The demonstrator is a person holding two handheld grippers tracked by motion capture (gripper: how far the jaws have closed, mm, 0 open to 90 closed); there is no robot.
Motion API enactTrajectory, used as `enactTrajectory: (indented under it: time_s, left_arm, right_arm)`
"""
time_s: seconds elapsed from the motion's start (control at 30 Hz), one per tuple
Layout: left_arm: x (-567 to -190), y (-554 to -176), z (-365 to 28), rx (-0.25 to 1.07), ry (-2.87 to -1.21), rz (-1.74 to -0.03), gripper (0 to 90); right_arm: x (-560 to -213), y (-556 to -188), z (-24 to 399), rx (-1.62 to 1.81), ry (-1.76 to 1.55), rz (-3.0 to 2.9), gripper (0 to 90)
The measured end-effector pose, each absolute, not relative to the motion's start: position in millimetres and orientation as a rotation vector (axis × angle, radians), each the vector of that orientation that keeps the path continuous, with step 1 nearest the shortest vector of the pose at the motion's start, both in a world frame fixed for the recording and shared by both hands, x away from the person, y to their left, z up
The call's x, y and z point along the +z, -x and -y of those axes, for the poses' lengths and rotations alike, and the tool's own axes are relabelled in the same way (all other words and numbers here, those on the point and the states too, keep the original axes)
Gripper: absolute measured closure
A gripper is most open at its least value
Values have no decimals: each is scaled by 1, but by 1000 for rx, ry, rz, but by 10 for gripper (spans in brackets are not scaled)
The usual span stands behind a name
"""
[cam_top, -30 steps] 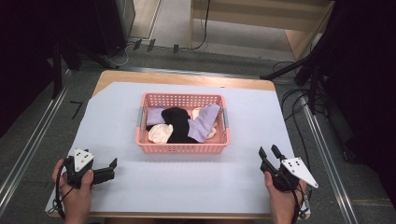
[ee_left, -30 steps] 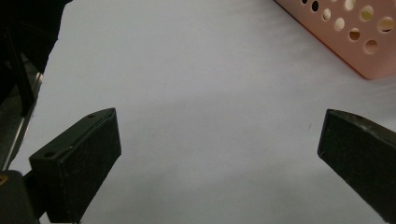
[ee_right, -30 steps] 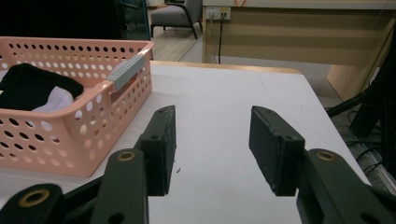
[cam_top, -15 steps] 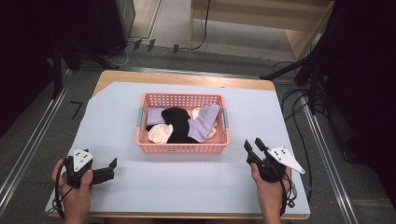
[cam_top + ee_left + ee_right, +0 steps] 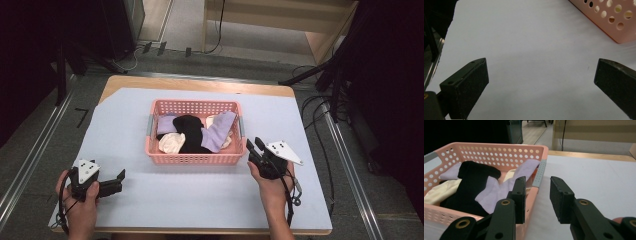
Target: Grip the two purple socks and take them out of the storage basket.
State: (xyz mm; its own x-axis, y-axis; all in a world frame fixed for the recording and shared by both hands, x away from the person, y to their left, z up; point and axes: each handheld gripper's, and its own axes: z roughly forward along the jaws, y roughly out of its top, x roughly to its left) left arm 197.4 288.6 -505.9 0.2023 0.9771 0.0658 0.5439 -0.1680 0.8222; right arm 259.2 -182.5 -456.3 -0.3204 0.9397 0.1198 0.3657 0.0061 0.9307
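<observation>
High view shows our right gripper (image 5: 256, 148) at the pink basket's (image 5: 192, 158) right corner, jaws empty and just closing, near the purple sock (image 5: 220, 131) inside — we risk nudging the rim — while our left gripper (image 5: 120, 177) rests spread.

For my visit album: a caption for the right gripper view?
Right gripper, jaws apart and empty, nears a pink basket of socks.
</observation>
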Motion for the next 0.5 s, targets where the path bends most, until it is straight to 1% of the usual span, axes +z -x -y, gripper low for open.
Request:
enactTrajectory:
  time_s: [0.4, 0.5]
  left_arm:
    - [-506, -198, -288, 824, -1819, -1418, 3]
    - [-506, -198, -288, 824, -1817, -1417, 3]
  right_arm:
    - [-442, -282, 148, 1342, -1318, -1830, 633]
    - [-441, -294, 135, 1321, -1311, -1890, 627]
